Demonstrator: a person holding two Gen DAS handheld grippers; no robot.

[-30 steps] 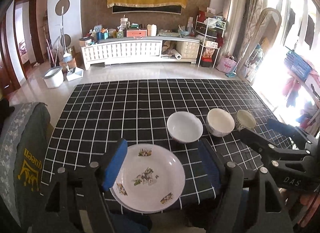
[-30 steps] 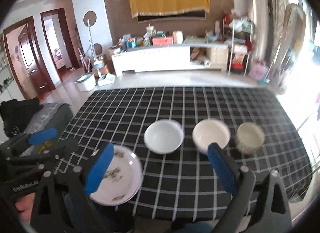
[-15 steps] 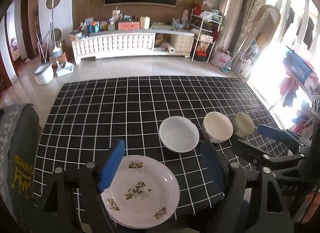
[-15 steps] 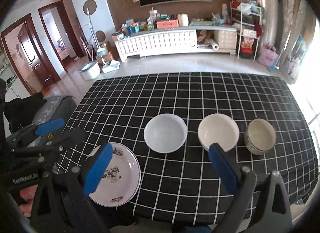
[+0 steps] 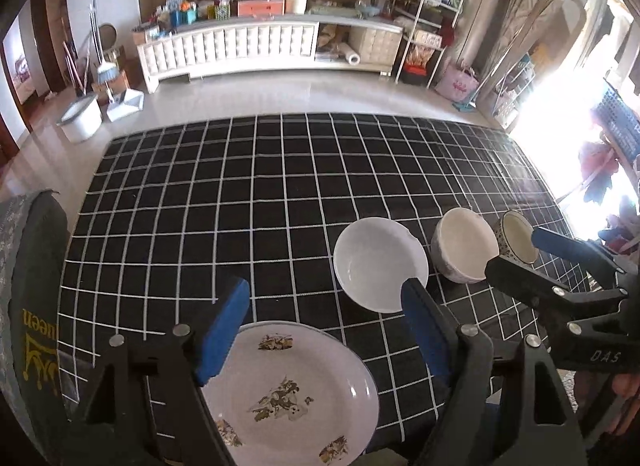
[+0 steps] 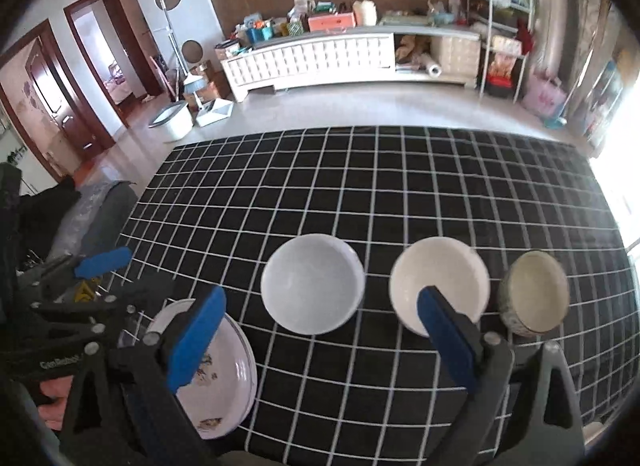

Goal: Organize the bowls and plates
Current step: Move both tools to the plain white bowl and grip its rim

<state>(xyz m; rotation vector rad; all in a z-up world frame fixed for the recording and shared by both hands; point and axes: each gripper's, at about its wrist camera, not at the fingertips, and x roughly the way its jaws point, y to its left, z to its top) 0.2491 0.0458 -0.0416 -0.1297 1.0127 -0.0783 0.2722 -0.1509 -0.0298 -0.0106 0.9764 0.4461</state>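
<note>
Black checked tablecloth (image 5: 280, 185) under everything. Floral plate (image 5: 288, 394) at near edge, between gaping left gripper (image 5: 324, 330) pads, untouched. Then white bowl (image 6: 314, 290), cream bowl (image 6: 436, 278), patterned cup (image 6: 534, 294) (possibly a small bowl). Right gripper (image 6: 320, 342) spread wide, empty. Best: descend squarely over rim. Plate's near edge cut off.

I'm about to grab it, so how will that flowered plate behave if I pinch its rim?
The flowered plate looks glazed, so probably slippery and breakable. It seems shallow with a thin rim, so likely to tilt if pinched at one side.
</note>
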